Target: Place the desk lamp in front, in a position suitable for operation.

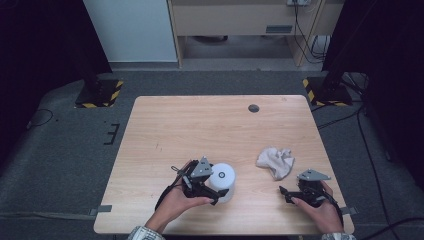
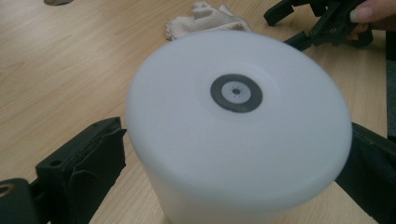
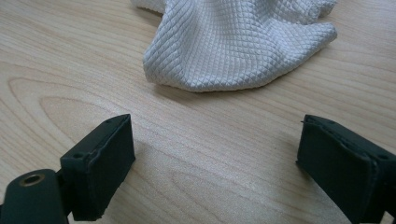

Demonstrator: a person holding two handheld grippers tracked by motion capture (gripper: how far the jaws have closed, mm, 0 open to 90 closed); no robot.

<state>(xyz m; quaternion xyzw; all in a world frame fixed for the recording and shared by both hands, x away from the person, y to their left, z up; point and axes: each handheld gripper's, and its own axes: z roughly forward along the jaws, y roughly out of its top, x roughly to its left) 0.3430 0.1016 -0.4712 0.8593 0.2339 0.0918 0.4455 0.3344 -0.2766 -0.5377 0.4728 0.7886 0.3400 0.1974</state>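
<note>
— 2 sets of tongs on my screen. What does the left one have?

— My left tongs are closed around the white tub, 1 jaw on each side. It stands upright on the desk, near the front edge.

— And the right?

— My right tongs are spread wide, gripping nothing, low over the wood. The white cloth lies crumpled just beyond them.

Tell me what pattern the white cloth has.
The cloth has a fine diamond-grid weave, all white; the right gripper view shows it best.
</note>
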